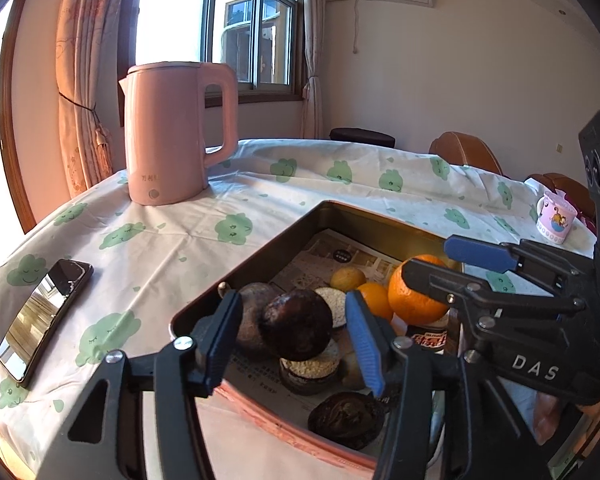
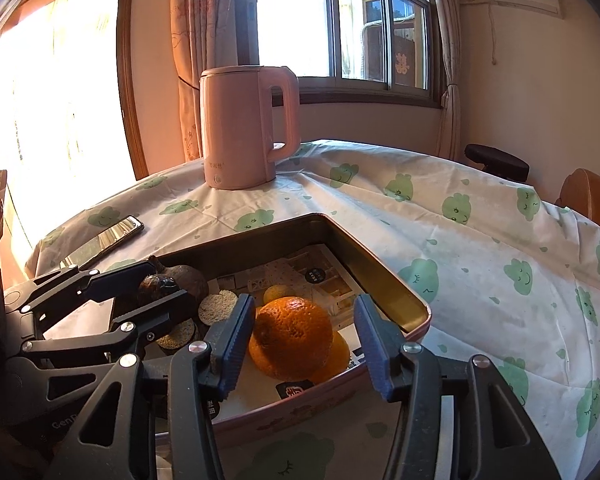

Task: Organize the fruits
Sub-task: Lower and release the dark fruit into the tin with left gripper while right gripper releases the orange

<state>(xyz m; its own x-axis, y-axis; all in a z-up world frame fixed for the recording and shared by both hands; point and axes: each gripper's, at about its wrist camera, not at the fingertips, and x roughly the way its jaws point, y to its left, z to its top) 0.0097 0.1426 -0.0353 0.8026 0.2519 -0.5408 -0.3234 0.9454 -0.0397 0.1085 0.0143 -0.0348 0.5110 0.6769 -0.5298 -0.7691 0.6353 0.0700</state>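
1. In the tin's near right corner sits the big orange (image 2: 291, 334), on top of a smaller orange (image 2: 336, 354); a small yellow fruit (image 2: 275, 292) lies further in, toward the middle of the tin (image 2: 396, 300).
2. My right gripper (image 2: 300, 344) has its jaws apart, straddling the big orange; I can't tell if the left pad touches the peel.
3. My left gripper (image 1: 290, 344) is also spread, jaws either side of a dark round fruit (image 1: 296, 324) near the tin's near left corner, perched on round cakes (image 1: 310, 366).
4. Handling guess: the orange looks firm, fairly heavy, peel bumpy so decent grip; round, so I'd squeeze across its widest middle.
5. The dark fruit looks wrinkled, maybe softer; I'd pinch gently at mid-height, since the stack under it could shift.
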